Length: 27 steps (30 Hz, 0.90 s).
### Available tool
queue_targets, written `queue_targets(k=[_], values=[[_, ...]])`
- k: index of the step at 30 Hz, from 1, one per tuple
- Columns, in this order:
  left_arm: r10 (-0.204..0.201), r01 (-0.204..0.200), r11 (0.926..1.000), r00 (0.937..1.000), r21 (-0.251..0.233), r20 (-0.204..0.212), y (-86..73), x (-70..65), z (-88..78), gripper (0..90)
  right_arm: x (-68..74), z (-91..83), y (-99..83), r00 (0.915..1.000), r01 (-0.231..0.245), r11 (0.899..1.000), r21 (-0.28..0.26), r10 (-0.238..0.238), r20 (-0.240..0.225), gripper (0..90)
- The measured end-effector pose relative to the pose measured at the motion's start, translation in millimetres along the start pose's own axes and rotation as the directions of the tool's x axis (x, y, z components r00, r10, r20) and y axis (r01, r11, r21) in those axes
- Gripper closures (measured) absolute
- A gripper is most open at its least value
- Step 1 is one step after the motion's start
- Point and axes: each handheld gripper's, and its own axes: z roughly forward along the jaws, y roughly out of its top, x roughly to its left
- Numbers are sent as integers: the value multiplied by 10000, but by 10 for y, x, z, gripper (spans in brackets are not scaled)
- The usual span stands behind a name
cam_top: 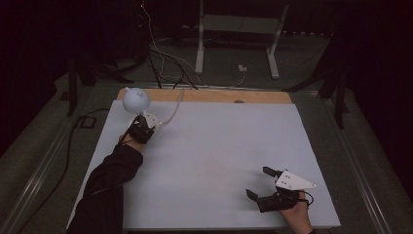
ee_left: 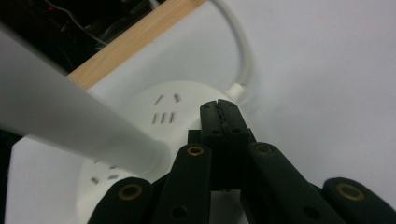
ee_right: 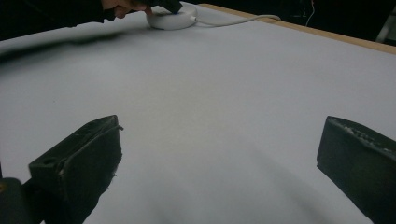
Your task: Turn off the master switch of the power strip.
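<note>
Nearest the person, the right gripper rests low over the near right part of the white table top, its jaws spread wide with nothing between them; in the right gripper view the two black pads stand far apart over bare surface. Across the table, at the far left corner, the left gripper sits over a round white plastic power strip with several socket faces, and in the left gripper view its jaws are pressed together tip to tip, with nothing visibly caught between them. A pale, smooth white cone-shaped object, a lamp shade or similar, slants across that view from upper left down toward the strip; in the high view it reads as a rounded white bulb shape just beyond the gripper. Its long axis runs roughly from the far left edge toward the strip, narrow end nearest the sockets. The step in hand looks like work at the strip itself, pressing or steadying it. The next move probably calls for a small, careful push or a re-opening of the jaws. The strip's white round cable leaves its far side and curves off toward the wooden table edge.
</note>
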Motion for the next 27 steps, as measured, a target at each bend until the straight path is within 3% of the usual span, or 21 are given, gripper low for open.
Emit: queue_targets(k=[5,10,13,17,20,22,27], values=[[-110,107,9999,9997,103,228,14,35,-1,900,1,-10,2,10000,8,10000,-42,-8,6,0],[-78,75,9999,9998,113,197,16,29,-2,900,-1,-9,1,10000,-12,10000,-32,12,-7,0],[220,-220,9996,9998,190,10,29,1,-2,900,2,-8,2,10000,-2,10000,-29,2,-2,0],[288,-286,9993,9996,235,-53,36,-8,-6,900,2,-5,1,10000,11,10000,1,-11,13,0],[190,-188,9998,9996,105,-228,42,-16,-34,900,5,-4,1,10000,-8,10000,0,8,5,0],[338,-336,9993,9993,146,-146,60,-23,-55,900,5,-3,-2,10000,-36,10000,-5,36,-9,0],[156,-156,9997,9999,-185,42,127,20,-147,900,1,4,1,10000,-29,10000,-10,29,-15,0]])
